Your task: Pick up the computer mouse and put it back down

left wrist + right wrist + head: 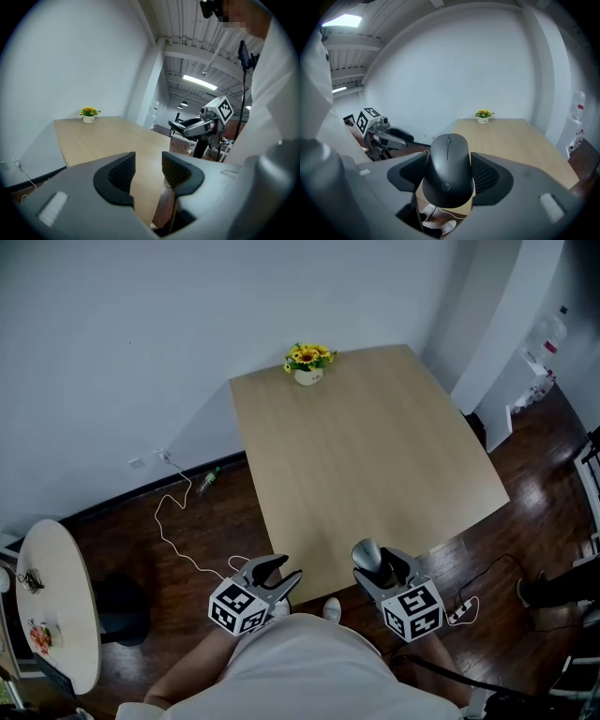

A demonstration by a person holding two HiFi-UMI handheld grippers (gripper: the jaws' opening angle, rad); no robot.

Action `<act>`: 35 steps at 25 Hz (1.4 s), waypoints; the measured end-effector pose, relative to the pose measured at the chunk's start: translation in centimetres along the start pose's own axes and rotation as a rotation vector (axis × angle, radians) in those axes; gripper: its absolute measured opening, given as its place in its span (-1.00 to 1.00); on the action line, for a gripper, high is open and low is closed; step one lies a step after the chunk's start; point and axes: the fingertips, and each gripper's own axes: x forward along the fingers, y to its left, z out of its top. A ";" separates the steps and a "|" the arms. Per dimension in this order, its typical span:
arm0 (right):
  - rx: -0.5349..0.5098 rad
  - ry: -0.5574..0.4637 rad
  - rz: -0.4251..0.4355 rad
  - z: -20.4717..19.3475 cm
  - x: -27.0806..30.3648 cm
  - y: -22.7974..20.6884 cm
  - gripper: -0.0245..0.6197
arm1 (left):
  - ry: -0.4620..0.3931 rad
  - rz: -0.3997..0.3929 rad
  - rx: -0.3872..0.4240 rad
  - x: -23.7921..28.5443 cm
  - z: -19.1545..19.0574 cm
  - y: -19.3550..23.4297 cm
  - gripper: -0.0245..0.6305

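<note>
Over the near edge of the table (375,456), at about 1 o'clock from you, your right tongs (378,570) are squeezed tight on the mouse (449,171). Both ribbed pads press on its sides, and its button end points away toward 12 o'clock. The mouse is up in the air and does not touch the wood. I think you hold it by the sides so its flat bottom is free to land. Your left tongs (147,171) wait at about 11 o'clock, just off the near corner. Their jaws are a little apart with nothing between them, and they seem parked there to stay out of the way. Now look at the room you have. The wood is bare but for a small flower pot (308,362) at 12 o'clock on the far edge, well apart from the mouse, so there is lots of space to set it down. The risk is the edge: right under the mouse you can see the table's rim, your shoes (436,225) and the floor. I would go toward 12 o'clock first, then lower it. A white cable (173,526) lies on the floor at 10 o'clock and a power strip (461,612) at 2 o'clock, both well clear.
</note>
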 end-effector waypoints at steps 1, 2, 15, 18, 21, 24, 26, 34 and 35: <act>-0.002 0.000 0.000 0.0 0.0 -0.1 -0.01 | -0.003 0.005 -0.002 -0.1 0.0 0.1 -0.48; -0.005 0.001 0.000 0.0 0.1 -0.2 -0.01 | -0.005 0.011 -0.004 -0.2 0.0 0.3 -0.48; -0.040 0.055 0.022 -1.4 9.6 -4.3 -0.01 | -0.030 0.139 -0.058 -2.9 -0.7 2.4 -0.48; -0.011 0.109 0.011 -3.9 14.9 -6.7 -0.01 | -0.030 0.186 -0.086 -4.2 -1.3 2.8 -0.48; 0.029 0.175 0.000 -7.1 19.9 -8.9 -0.01 | -0.023 0.241 -0.112 -5.9 -1.9 3.1 -0.48; 0.035 0.252 -0.030 -10.7 23.7 -11.2 -0.01 | -0.013 0.298 -0.133 -7.2 -2.5 3.2 -0.48; 0.036 0.296 -0.046 -12.9 25.4 -12.3 -0.01 | -0.012 0.332 -0.154 -7.9 -3.0 3.3 -0.48; -0.016 0.381 -0.042 -15.7 28.2 -11.7 0.00 | -0.013 0.383 -0.201 -9.3 -4.0 3.8 -0.48; -0.020 0.384 -0.043 -15.9 28.3 -11.7 0.00 | -0.016 0.382 -0.200 -9.2 -3.9 3.8 -0.48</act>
